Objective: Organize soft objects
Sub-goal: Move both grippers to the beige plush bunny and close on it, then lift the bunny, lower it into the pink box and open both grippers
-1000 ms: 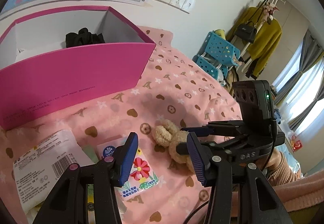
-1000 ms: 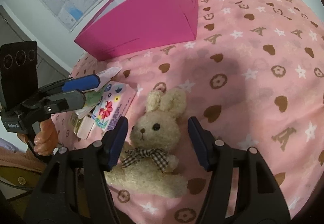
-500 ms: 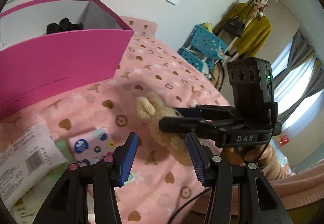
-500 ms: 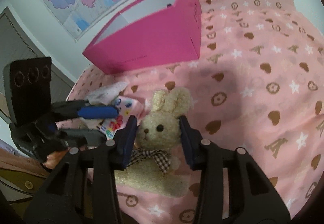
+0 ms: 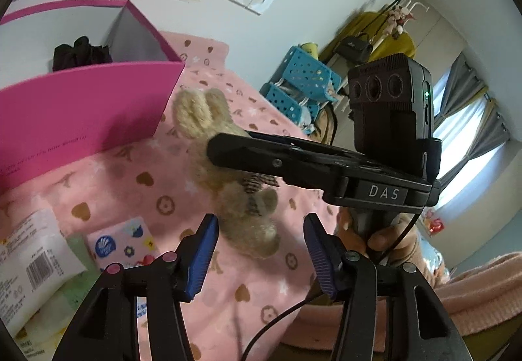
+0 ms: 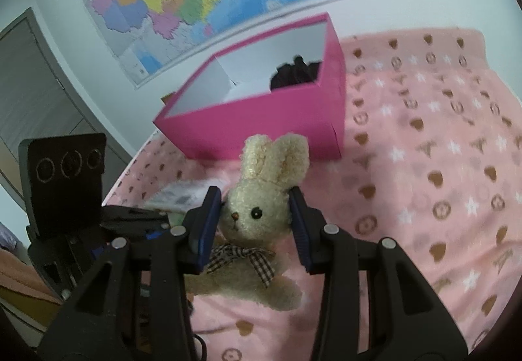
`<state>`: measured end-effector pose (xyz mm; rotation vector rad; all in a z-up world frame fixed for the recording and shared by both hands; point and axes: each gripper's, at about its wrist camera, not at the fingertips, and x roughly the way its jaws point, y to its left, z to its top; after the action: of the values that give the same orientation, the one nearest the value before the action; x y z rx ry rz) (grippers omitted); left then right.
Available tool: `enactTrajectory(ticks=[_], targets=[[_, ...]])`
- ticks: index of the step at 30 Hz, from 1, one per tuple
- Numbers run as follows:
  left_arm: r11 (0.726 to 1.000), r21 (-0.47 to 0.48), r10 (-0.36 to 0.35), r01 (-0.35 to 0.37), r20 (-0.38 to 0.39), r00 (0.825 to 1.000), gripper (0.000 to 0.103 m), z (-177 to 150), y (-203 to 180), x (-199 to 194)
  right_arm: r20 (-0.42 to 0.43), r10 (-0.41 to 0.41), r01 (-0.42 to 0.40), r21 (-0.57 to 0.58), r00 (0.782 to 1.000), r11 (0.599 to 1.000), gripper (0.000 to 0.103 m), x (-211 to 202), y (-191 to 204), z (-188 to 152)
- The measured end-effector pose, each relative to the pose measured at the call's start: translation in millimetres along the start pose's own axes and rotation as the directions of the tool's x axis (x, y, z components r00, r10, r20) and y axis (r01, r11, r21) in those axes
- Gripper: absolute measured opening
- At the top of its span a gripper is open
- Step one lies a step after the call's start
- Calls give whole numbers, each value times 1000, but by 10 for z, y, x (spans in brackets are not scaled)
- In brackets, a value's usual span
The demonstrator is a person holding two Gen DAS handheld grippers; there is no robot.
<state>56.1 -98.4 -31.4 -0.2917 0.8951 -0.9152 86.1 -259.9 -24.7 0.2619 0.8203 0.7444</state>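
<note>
Bunny: plush rabbit (image 6: 257, 214) was pinched at the head between the right claw (image 6: 256, 224) pads, lifted off the bed (image 6: 424, 165).
Left claw: left claw (image 5: 257, 258) was spread, holding nothing, below the rabbit.
Box: pink box (image 6: 261, 129) stood ahead of the right claw.
Risk: soft head could slip out, because the body hung free.

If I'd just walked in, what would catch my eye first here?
Probably the cream plush bunny, its head squeezed between the blue pads of the right gripper above a pink patterned blanket. Behind it stands an open bright pink box with something black inside. The left gripper hangs open, empty, near tissue packs.
</note>
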Motion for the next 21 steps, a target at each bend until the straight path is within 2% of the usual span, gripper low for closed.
enactTrajectory(ticks=[5,6,9,21], targets=[[1000,-3,29,-29,43,999,36,102,65,-80,36,11,-9,-36,999,999,44,-9,85,184],[1000,-10,25,-25,47,999,33,118,85,-98,44,17,-15,-43,999,999,33,-10,98,227],[999,-19,32,-31,64,997,32,173,131,-128,47,45,-43,-50,998,998,29,9,100,319],[998,-41,60,-56,99,993,30,311,227,-178,62,68,-64,-62,996,996,24,107,136,468]])
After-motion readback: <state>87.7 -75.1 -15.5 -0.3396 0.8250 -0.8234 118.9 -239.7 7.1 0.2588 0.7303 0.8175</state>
